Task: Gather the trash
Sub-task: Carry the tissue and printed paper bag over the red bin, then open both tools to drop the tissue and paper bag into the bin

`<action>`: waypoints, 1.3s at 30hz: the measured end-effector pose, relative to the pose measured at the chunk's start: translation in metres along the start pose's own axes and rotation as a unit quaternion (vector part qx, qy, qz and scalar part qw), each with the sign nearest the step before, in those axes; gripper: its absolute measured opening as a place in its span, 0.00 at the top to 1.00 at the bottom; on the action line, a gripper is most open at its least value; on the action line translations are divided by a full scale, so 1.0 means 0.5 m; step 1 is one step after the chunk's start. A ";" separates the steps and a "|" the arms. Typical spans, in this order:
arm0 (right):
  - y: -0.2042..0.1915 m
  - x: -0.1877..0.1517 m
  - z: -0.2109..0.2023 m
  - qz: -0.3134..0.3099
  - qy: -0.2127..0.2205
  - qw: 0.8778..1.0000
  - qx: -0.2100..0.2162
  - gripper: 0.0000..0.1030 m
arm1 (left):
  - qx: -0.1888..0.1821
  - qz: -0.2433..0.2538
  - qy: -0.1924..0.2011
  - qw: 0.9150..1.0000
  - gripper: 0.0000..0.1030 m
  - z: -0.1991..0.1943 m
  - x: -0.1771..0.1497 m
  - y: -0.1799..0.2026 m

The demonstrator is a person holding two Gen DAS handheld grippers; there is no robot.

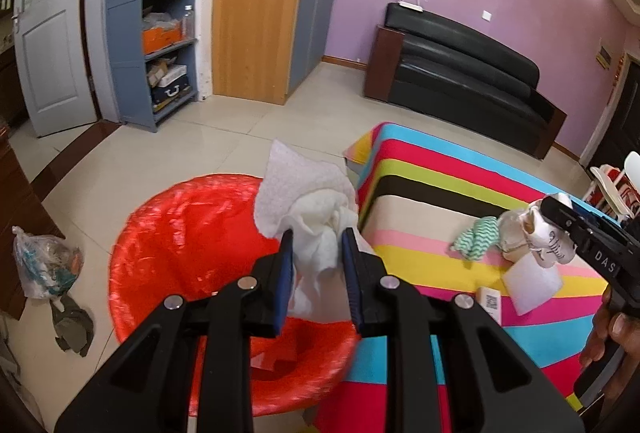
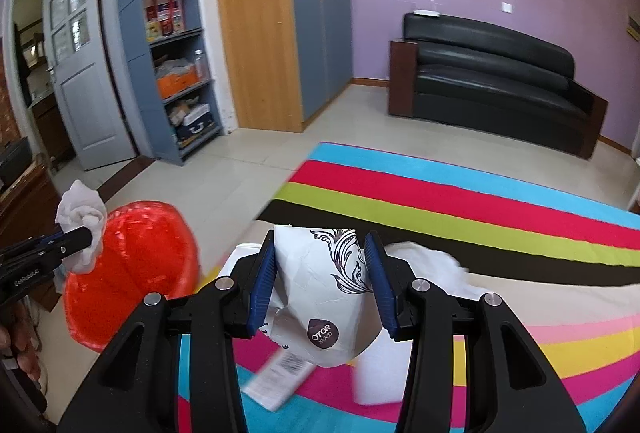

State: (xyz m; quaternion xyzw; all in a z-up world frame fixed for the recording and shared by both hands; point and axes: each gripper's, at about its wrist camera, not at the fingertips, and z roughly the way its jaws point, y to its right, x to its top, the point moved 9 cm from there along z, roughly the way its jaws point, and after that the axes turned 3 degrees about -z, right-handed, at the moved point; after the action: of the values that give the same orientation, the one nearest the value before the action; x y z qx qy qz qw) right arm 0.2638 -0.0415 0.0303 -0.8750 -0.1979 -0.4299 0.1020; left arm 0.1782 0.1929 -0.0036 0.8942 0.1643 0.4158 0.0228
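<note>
My left gripper (image 1: 318,237) is shut on a crumpled white tissue (image 1: 308,201), held above a red bin lined with a red bag (image 1: 180,233) on the floor. The right wrist view shows the tissue (image 2: 82,217) and the bin (image 2: 132,265) at the far left. My right gripper (image 2: 320,247) is shut on a crushed white paper cup (image 2: 320,293) with a dark swirl print, held over the striped cloth (image 2: 480,217). In the left wrist view the same cup (image 1: 544,233) hangs at the right gripper's tip.
On the striped cloth lie a green-and-white crumpled scrap (image 1: 476,235), white paper (image 1: 530,283) and a small printed card (image 1: 490,303). A filled plastic bag (image 1: 44,261) and a dark rag (image 1: 72,325) sit on the floor at the left. A black sofa (image 1: 472,73) and shelves (image 1: 168,21) stand behind.
</note>
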 end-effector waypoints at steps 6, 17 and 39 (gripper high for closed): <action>-0.090 0.013 0.024 -0.017 0.000 0.999 0.027 0.58 | 0.013 -0.016 0.006 1.000 0.77 -0.019 0.010 -0.064; -0.238 0.018 0.058 -0.046 -0.008 0.997 0.068 0.58 | 0.034 -0.044 0.013 0.998 0.77 -0.050 0.017 -0.160; -0.419 0.002 0.086 -0.089 -0.013 0.988 0.122 0.48 | 0.050 -0.084 0.032 0.995 0.49 -0.085 0.031 -0.240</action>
State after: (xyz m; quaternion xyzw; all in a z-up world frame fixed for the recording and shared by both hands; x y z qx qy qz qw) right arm 0.2042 0.1623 0.0066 -0.8405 -0.3272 -0.3986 0.1662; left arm 0.1226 0.3072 0.0141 0.8634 0.2605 0.4319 0.0079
